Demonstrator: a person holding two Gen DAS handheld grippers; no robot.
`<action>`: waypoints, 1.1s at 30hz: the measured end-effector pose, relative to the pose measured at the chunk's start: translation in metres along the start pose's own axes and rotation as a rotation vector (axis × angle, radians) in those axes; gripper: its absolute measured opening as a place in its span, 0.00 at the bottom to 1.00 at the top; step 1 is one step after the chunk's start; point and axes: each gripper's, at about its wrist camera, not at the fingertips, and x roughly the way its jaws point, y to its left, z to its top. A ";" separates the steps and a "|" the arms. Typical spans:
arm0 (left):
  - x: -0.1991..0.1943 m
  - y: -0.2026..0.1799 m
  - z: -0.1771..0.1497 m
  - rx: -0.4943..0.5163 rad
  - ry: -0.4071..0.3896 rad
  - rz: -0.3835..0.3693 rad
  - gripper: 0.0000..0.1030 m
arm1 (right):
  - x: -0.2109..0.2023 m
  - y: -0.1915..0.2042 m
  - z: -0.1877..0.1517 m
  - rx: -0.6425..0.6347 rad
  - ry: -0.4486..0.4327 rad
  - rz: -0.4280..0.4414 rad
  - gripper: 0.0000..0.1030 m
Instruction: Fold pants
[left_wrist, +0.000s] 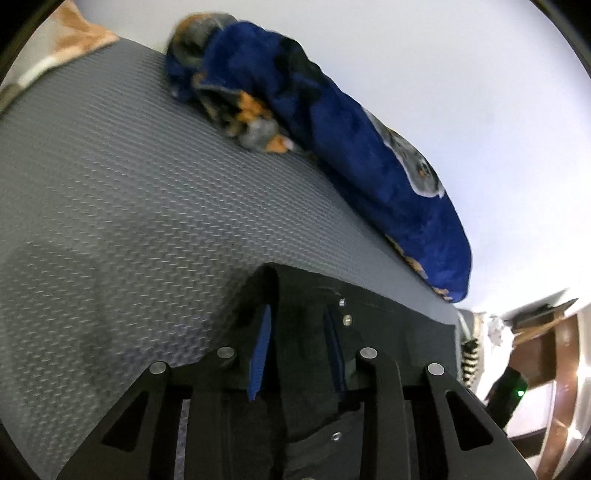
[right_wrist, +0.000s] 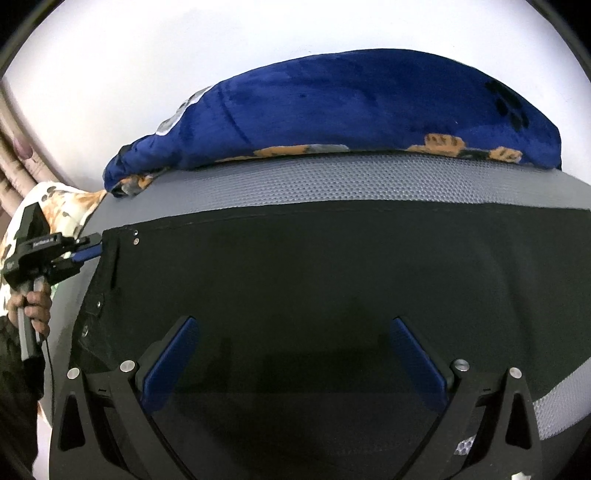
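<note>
Left wrist view: our left gripper (left_wrist: 300, 347) has its jaws pinching a bunched fold of the black pants (left_wrist: 373, 321) at the waistband end, rivets just beside the pads. The pants lie on the grey textured mattress (left_wrist: 129, 206), with the blue blanket (left_wrist: 354, 147) beyond them along the wall.

Right wrist view: our right gripper (right_wrist: 295, 363) hangs over the pants (right_wrist: 314, 266), jaws spread wide, nothing between the pads. The pants are spread flat on the mattress (right_wrist: 332, 181), just in front of the blanket (right_wrist: 351, 110). The left gripper (right_wrist: 96, 246) grips the pants' left corner, held by a hand (right_wrist: 35, 304).
</note>
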 end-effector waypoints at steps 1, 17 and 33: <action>0.004 -0.003 0.002 0.008 0.004 0.004 0.29 | 0.000 0.000 0.001 -0.002 -0.001 -0.001 1.00; 0.033 -0.010 0.010 0.001 -0.018 -0.033 0.11 | 0.043 -0.021 0.041 -0.054 0.043 0.019 1.00; -0.065 -0.083 -0.057 0.279 -0.229 -0.241 0.08 | 0.096 -0.018 0.141 -0.582 0.393 0.312 0.94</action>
